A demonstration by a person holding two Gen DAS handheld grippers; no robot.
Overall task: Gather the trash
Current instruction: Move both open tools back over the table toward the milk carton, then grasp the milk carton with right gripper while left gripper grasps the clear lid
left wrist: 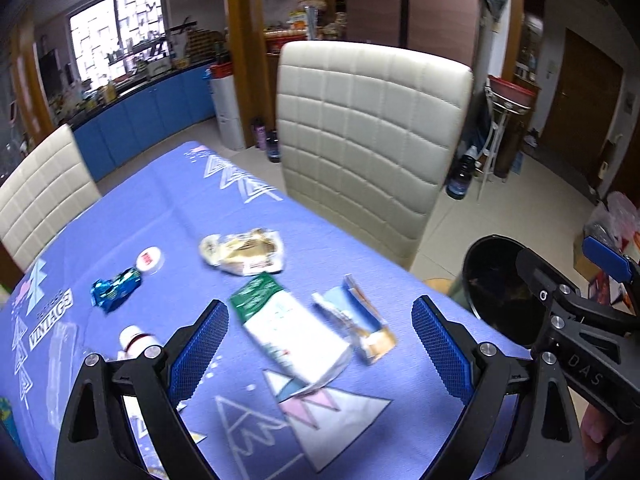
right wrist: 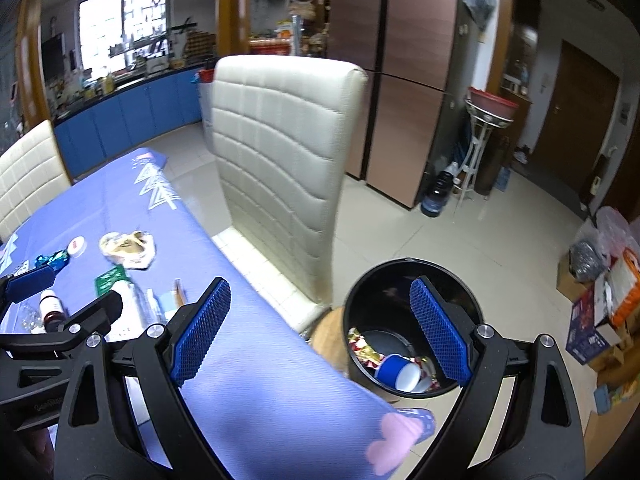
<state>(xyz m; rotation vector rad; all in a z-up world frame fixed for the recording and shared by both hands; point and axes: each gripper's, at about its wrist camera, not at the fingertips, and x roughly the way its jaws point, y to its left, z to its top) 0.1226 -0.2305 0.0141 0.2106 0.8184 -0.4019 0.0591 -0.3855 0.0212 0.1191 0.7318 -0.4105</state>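
Wrappers litter the blue tablecloth (left wrist: 168, 208): a green-and-white packet (left wrist: 288, 328) lies with its long axis running from the far chair (left wrist: 368, 128) toward the near edge, green end away. Beside it lie a blue-and-tan wrapper (left wrist: 360, 320), a crumpled beige wrapper (left wrist: 244, 252), a blue foil wrapper (left wrist: 116, 288) and a white cap (left wrist: 150, 260). The left gripper (left wrist: 320, 354) hangs wide open and empty above the packet, while the right gripper (right wrist: 320, 334), also open and empty, straddles the table's right edge and the black bin (right wrist: 404, 320), which holds a blue cup (right wrist: 400, 372).

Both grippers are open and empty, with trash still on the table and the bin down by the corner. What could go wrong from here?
1. The green-and-white packet overlaps the blue-and-tan wrapper; the left gripper may grab both and drop one.
2. The trash bin stands off the table's corner, so a release from the right gripper could miss it.
3. The small bottle lies beside the left gripper's finger and may get knocked.
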